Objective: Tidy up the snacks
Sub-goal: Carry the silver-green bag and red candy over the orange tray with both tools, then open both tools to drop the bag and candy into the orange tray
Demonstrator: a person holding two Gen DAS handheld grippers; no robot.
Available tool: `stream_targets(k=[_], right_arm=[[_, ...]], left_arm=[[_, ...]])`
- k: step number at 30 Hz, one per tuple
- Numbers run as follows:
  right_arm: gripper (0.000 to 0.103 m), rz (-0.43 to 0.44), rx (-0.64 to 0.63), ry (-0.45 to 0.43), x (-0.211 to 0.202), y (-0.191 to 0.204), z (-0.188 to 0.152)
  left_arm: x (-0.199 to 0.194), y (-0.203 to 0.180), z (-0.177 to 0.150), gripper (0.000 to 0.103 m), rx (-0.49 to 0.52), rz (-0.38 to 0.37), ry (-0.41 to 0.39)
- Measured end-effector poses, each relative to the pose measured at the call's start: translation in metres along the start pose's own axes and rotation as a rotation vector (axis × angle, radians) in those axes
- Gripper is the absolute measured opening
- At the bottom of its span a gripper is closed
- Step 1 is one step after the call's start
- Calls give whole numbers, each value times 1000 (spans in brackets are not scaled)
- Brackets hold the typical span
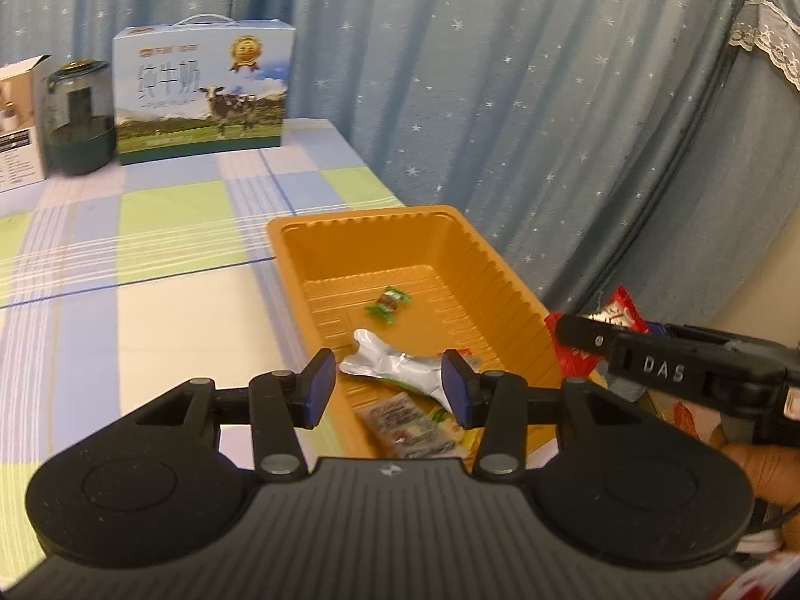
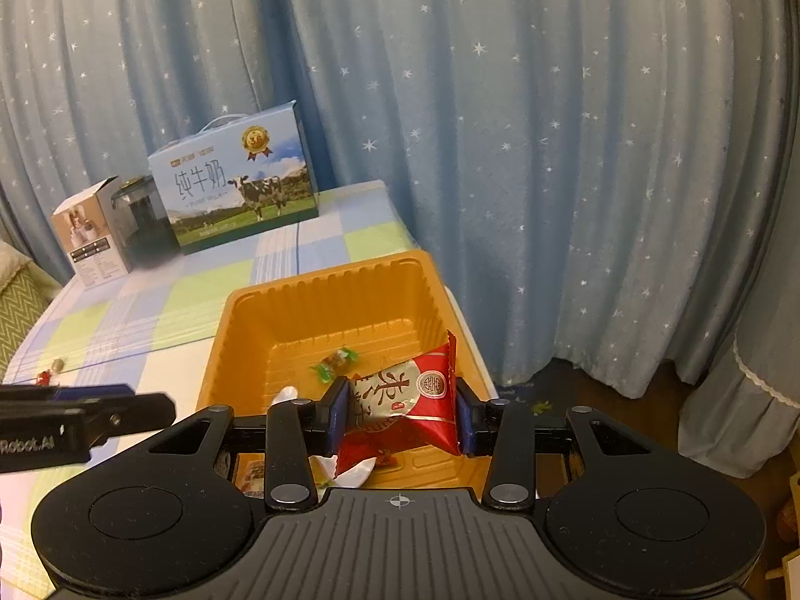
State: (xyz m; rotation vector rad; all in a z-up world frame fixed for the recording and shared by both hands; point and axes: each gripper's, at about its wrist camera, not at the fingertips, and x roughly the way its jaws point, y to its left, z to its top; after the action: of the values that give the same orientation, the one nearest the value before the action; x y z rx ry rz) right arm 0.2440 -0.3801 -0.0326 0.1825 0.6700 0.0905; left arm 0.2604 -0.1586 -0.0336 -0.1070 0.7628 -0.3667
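Observation:
An orange plastic tray (image 1: 505,295) sits at the table's right edge; it also shows in the right wrist view (image 2: 320,310). In it lie a small green candy (image 1: 389,303), a silver packet (image 1: 395,365) and a flat snack pack (image 1: 410,422). My left gripper (image 1: 390,387) is open and empty above the tray's near end. My right gripper (image 2: 400,417) is shut on a red snack packet (image 2: 405,400) and holds it over the tray's near end. That packet (image 1: 617,312) shows at the right of the left wrist view.
A blue milk carton box (image 1: 200,90), a dark green jar (image 1: 77,120) and a white box (image 1: 17,125) stand at the table's far end. Two small candies (image 2: 50,370) lie on the checked tablecloth (image 1: 150,260). Star-patterned curtains hang behind.

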Motion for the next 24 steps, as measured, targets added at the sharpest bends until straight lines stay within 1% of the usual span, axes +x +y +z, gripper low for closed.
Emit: stream_targets(k=[5, 8, 9, 10, 11, 12, 18, 24], right_arm=[[42, 23, 5, 0, 1, 6, 2], [42, 71, 21, 2, 5, 7, 5], [46, 86, 29, 6, 6, 7, 6], [54, 87, 35, 9, 7, 7, 8], [69, 80, 40, 3, 6, 7, 8], [70, 78, 43, -8, 4, 7, 8], [70, 63, 69, -15, -10, 6, 6], [70, 70, 75, -30, -33, 16, 1]], left_arm=[[-11, 9, -7, 43, -16, 22, -8], [-19, 15, -9, 47, -26, 35, -15], [-21, 16, -10, 50, -25, 44, -18], [-24, 18, -11, 53, -19, 56, -21], [-26, 19, -11, 54, -14, 67, -24], [-29, 21, -12, 55, -13, 74, -29], [-48, 36, -20, 56, -41, 91, -38], [-69, 47, -33, 57, -62, 126, -38]])
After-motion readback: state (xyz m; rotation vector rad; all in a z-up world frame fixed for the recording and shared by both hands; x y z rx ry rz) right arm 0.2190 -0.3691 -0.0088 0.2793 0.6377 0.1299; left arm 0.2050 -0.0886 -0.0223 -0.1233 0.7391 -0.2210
